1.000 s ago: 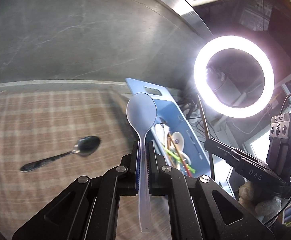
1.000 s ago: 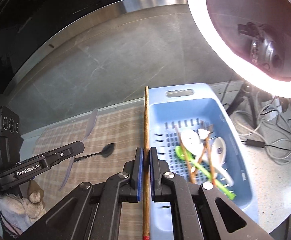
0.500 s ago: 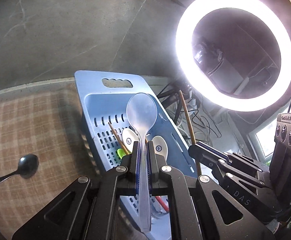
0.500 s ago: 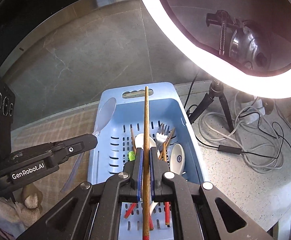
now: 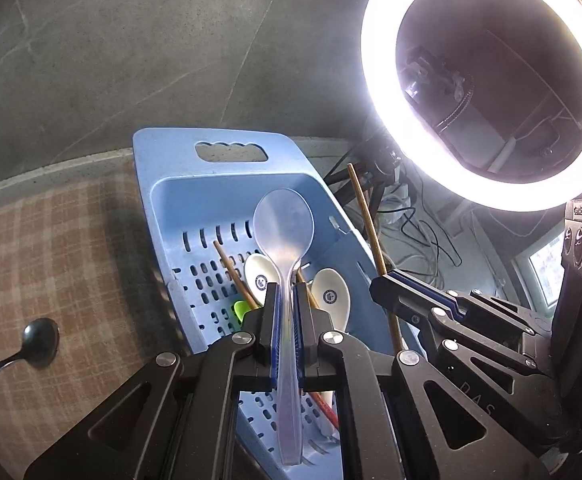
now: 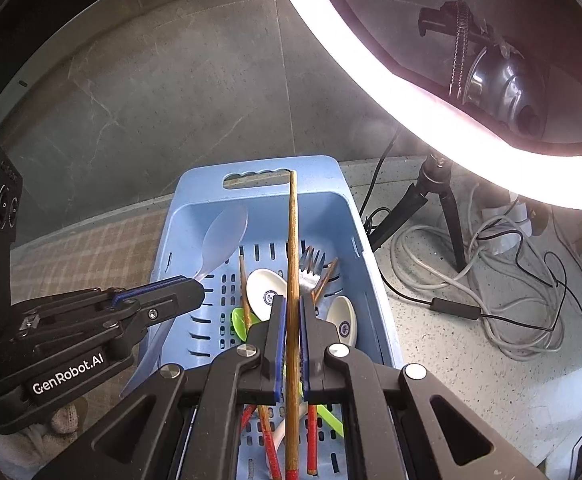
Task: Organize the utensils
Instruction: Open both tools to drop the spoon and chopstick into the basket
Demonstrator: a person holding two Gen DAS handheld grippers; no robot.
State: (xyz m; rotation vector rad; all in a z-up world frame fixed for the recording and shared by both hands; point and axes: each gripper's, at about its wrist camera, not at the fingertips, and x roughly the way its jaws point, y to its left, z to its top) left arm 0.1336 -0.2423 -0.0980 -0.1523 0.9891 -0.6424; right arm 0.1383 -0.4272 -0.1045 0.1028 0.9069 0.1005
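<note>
- Your left claw (image 5: 287, 308) is closed on the handle of a translucent plastic spoon (image 5: 284, 228), bowl pointing away, held above the perforated light-blue plastic basket (image 5: 211, 188).
- Your right claw (image 6: 289, 312) is clamped on a long brown wooden chopstick (image 6: 292, 240), lying lengthwise over the same basket (image 6: 195, 216).
- Inside the basket you can see white ceramic spoons (image 6: 265, 290), a metal fork (image 6: 311, 268), a green plastic utensil (image 6: 239, 322) and red-tipped chopsticks (image 6: 312, 436).
- A dark metal spoon (image 5: 37, 342) lies on the checked mat (image 5: 51, 248) on the counter, left of the basket.
- A lit ring light (image 5: 375, 92) stands at the far right.
</note>
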